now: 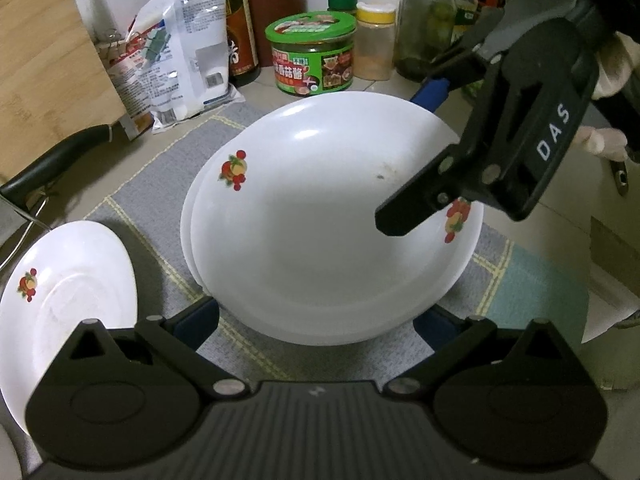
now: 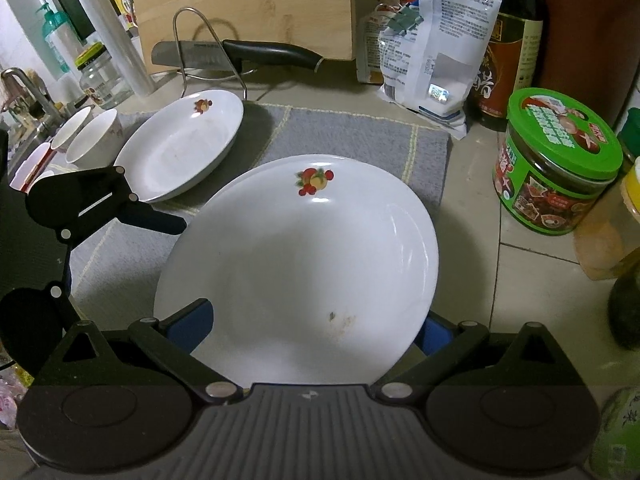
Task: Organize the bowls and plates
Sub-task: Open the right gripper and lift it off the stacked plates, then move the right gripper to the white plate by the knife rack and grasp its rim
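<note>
A stack of white plates [image 1: 320,220] with a red fruit print lies on a grey mat [image 1: 152,196]; it also shows in the right wrist view [image 2: 296,264]. My left gripper [image 1: 316,332] is open, its blue fingers [image 1: 196,320] either side of the stack's near edge. My right gripper [image 2: 316,332] is open around the stack's opposite edge, and shows in the left wrist view [image 1: 416,156], one finger over the top plate. Another white plate [image 1: 60,300] lies to the left, also seen in the right wrist view [image 2: 180,144]. White bowls [image 2: 96,140] stand beyond it.
A green-lidded jar [image 1: 310,54], a yellow-lidded jar [image 1: 374,40], sauce bottles [image 1: 240,28] and a white bag [image 1: 184,48] stand at the back. A knife [image 2: 240,54] rests on a wire rack [image 2: 208,44] before a wooden cutting board [image 2: 240,4].
</note>
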Demonstrator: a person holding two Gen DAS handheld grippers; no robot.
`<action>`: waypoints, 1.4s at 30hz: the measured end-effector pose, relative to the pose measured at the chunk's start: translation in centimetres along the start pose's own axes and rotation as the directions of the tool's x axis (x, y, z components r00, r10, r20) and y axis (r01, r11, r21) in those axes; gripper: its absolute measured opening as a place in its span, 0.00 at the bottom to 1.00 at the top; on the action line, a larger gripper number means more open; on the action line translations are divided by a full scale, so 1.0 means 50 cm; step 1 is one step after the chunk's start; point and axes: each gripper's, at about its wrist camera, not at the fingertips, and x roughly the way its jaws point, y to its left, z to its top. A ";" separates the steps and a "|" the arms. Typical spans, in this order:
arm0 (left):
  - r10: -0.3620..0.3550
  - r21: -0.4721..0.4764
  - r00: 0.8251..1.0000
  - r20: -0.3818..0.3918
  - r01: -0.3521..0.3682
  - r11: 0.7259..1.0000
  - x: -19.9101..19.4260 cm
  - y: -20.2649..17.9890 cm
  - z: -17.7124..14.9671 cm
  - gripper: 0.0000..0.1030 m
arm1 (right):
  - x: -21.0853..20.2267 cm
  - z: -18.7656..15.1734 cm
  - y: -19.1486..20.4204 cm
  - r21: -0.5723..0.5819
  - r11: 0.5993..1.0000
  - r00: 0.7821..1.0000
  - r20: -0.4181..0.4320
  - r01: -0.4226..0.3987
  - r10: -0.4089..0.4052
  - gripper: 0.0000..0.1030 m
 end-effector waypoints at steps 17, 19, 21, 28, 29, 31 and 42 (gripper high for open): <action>-0.007 -0.039 0.999 0.039 0.009 0.999 -0.017 -0.010 -0.009 0.99 | -0.004 -0.008 0.012 -0.008 0.997 0.997 -0.022 0.079 -0.079 1.00; -0.013 -0.042 0.999 0.043 0.015 0.999 -0.025 -0.014 -0.012 0.99 | -0.010 -0.010 0.014 -0.013 0.996 0.996 -0.006 0.086 -0.086 1.00; -0.002 -0.042 0.999 0.052 0.004 0.999 -0.035 -0.019 -0.017 0.99 | -0.021 -0.009 0.023 -0.032 0.995 0.996 0.008 0.090 -0.090 1.00; 0.049 -0.153 0.989 0.139 -0.028 0.988 -0.085 -0.004 -0.036 0.99 | -0.041 0.002 0.052 -0.078 0.994 0.993 0.087 0.081 -0.074 1.00; 0.060 -0.173 0.987 0.150 -0.033 0.984 -0.091 -0.003 -0.038 0.99 | -0.042 0.004 0.055 -0.079 0.994 0.993 0.097 0.077 -0.069 1.00; 0.098 -0.215 0.980 0.176 -0.059 0.975 -0.105 -0.002 -0.047 0.99 | -0.044 0.007 0.062 -0.085 0.994 0.991 0.122 0.069 -0.058 1.00; 0.380 -0.493 0.918 0.113 -0.280 0.823 -0.150 0.023 -0.138 0.99 | -0.020 0.040 0.126 -0.136 0.991 0.976 0.215 -0.018 0.047 1.00</action>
